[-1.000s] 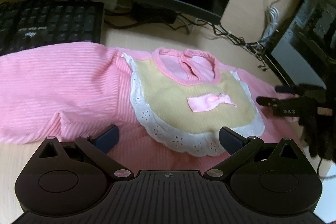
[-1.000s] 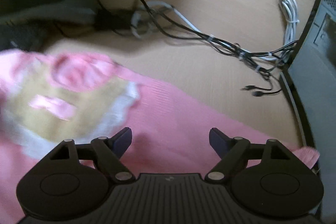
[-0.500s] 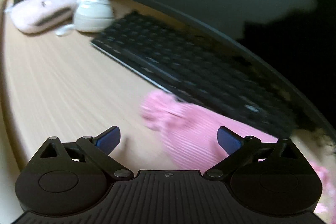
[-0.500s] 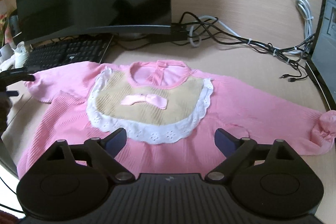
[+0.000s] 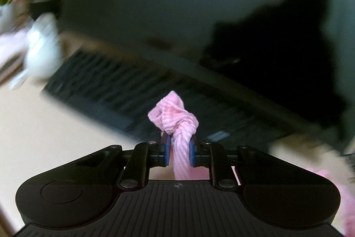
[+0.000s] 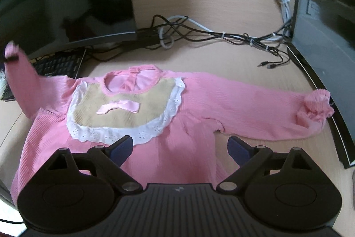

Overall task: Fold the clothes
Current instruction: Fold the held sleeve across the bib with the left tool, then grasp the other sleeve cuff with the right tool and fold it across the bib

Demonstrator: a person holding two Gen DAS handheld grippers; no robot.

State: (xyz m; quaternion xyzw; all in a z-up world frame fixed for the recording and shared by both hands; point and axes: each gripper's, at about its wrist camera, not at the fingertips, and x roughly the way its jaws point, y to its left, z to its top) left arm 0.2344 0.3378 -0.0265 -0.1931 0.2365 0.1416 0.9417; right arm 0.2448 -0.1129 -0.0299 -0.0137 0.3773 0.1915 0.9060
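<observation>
Sleeve cuff (image 5: 175, 117) is clamped in the left tool (image 5: 179, 149), raised off the tabletop (image 6: 221, 3); right tool (image 6: 180, 146) hovers spread over the flat pink garment (image 6: 195, 103). Carry the cuff inward across the bib (image 6: 124, 108), keeping fabric taut.

L claw (image 5: 179, 151) clamped on pink sleeve cuff (image 5: 174, 118), blurred keyboard (image 5: 137, 92) behind.

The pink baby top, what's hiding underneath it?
Under the pink baby top only the wooden desk shows around its edges; whatever lies beneath the cloth is covered. One sleeve is lifted, pinched in the left gripper, with the keyboard behind it.
</observation>
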